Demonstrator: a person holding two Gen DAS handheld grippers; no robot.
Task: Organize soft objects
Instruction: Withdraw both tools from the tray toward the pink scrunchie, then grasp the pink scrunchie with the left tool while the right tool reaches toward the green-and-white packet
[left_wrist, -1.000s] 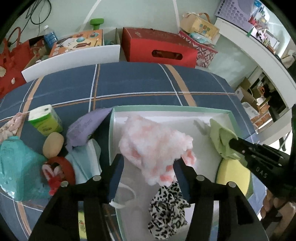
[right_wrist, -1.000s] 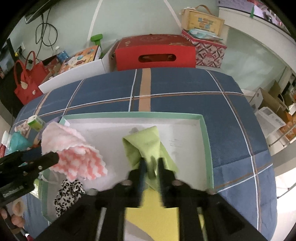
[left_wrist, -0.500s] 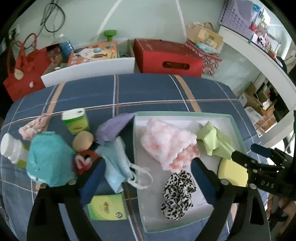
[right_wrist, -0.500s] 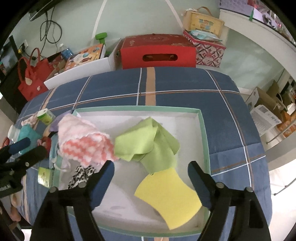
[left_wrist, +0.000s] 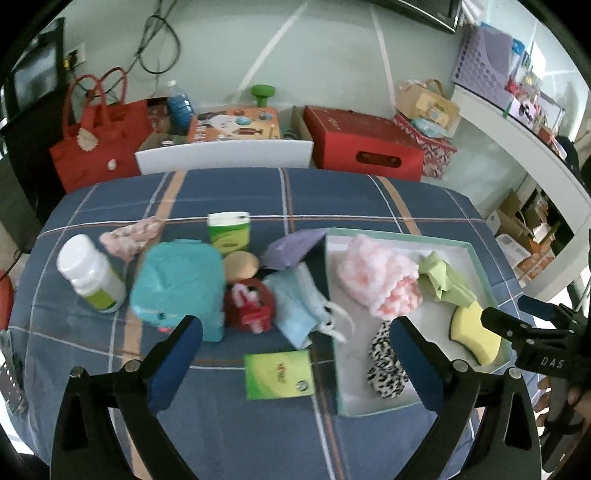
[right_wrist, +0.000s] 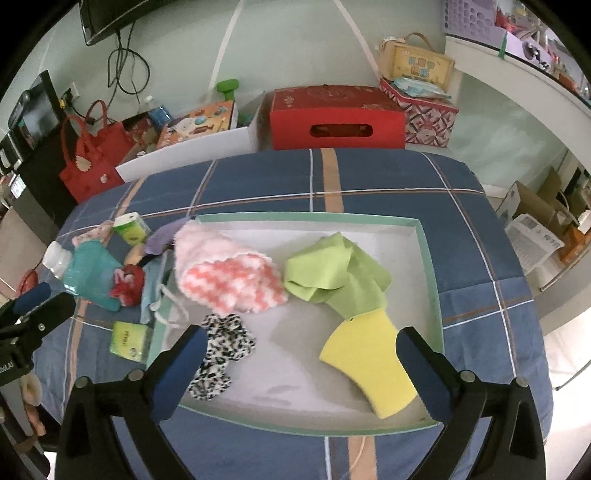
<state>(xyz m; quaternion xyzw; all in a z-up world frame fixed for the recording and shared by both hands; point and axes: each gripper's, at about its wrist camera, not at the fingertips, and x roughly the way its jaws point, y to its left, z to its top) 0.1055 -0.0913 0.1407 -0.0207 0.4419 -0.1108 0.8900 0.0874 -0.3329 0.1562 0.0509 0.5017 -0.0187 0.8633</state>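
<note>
Both hand-held grippers lifted clear, jaws opening, cloths released inside tray.

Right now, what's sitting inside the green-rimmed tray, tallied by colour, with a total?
Pink and white: 1, the fluffy cloth
Green: 1, the crumpled cloth
Yellow: 1, the sponge
Black and white: 1, the leopard-print scrunchie
Total: 4 in the tray

Four soft items (one tray).
</note>
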